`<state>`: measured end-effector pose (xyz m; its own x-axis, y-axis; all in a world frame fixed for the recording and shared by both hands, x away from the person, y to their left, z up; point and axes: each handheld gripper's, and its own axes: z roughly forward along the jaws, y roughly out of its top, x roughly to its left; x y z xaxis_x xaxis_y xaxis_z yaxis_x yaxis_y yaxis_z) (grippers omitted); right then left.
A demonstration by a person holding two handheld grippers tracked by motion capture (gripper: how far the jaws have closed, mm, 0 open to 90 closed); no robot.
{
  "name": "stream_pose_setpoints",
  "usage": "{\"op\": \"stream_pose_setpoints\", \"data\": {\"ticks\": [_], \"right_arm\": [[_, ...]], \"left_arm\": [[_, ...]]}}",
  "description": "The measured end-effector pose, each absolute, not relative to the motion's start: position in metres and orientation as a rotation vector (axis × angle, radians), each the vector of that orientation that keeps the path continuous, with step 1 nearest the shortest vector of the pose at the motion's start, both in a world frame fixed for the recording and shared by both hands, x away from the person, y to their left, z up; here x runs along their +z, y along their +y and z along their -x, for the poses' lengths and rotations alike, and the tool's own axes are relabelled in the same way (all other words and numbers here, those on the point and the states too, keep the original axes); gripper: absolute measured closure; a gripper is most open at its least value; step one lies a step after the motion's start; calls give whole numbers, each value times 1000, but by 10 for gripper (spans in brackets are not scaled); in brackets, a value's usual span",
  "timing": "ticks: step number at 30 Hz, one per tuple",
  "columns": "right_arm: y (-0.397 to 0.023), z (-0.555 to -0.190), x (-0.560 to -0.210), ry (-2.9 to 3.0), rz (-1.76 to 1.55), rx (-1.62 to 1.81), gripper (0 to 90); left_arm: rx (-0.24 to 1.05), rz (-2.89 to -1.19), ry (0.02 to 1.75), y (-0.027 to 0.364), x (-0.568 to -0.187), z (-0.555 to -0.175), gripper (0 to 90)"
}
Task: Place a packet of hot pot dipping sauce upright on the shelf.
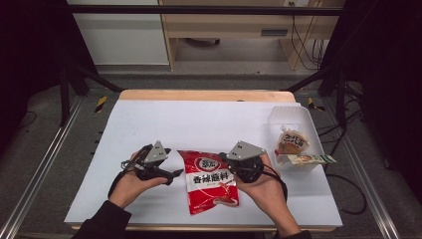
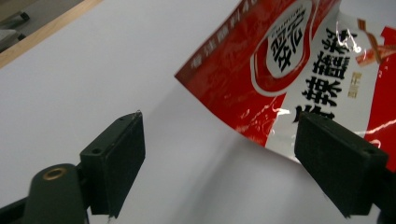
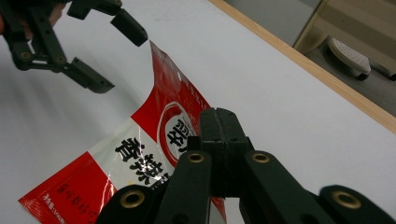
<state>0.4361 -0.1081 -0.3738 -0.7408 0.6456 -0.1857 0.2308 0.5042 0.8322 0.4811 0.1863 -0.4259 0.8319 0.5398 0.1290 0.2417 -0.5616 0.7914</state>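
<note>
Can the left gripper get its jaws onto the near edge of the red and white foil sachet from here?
Probably yes: the left gripper is open, and bare white table lies before the red and white foil sachet.

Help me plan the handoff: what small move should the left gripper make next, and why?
Probably ease the left gripper onto the red packet's near edge and close: its jaws stand open beside that lifted edge, while the right gripper is shut on the packet.
</note>
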Motion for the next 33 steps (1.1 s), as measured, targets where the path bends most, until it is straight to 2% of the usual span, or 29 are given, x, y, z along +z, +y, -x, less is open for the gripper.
{"op": "stream_pose_setpoints", "data": {"ticks": [8, 9, 10, 11, 12, 15, 16, 17, 22, 24, 30, 32, 33], "right_arm": [[-108, -429, -370, 2281, -684, 1172, 900], [-109, -427, -368, 2284, -679, 1171, 900], [-109, -427, -368, 2284, -679, 1171, 900], [-110, -427, -368, 2284, -676, 1173, 900], [-111, -427, -367, 2283, -673, 1172, 900], [-113, -427, -366, 2288, -674, 1167, 900], [-114, -427, -366, 2291, -673, 1161, 900], [-116, -428, -366, 2294, -670, 1146, 900], [-126, -432, -362, 2304, -657, 1140, 900], [-131, -435, -360, 2299, -634, 1129, 750], [-138, -445, -358, 2347, -597, 1023, 517], [-139, -452, -359, 2389, -605, 1008, 454], [-139, -452, -359, 2389, -605, 1008, 454]], "left_arm": [[479, -2188, 493, 165, -419, -492, 299], [473, -2184, 491, 162, -418, -494, 390], [473, -2184, 491, 162, -418, -494, 434], [453, -2178, 495, 162, -417, -495, 434], [431, -2182, 489, 161, -417, -496, 540], [417, -2213, 472, 159, -415, -497, 746], [416, -2211, 470, 158, -413, -496, 788], [402, -2208, 464, 158, -412, -495, 877], [410, -2211, 395, 158, -403, -487, 900], [431, -2213, 375, 157, -399, -484, 900], [464, -2218, 332, 155, -389, -478, 900], [469, -2213, 318, 155, -385, -476, 900], [472, -2212, 315, 154, -384, -475, 900]]}}
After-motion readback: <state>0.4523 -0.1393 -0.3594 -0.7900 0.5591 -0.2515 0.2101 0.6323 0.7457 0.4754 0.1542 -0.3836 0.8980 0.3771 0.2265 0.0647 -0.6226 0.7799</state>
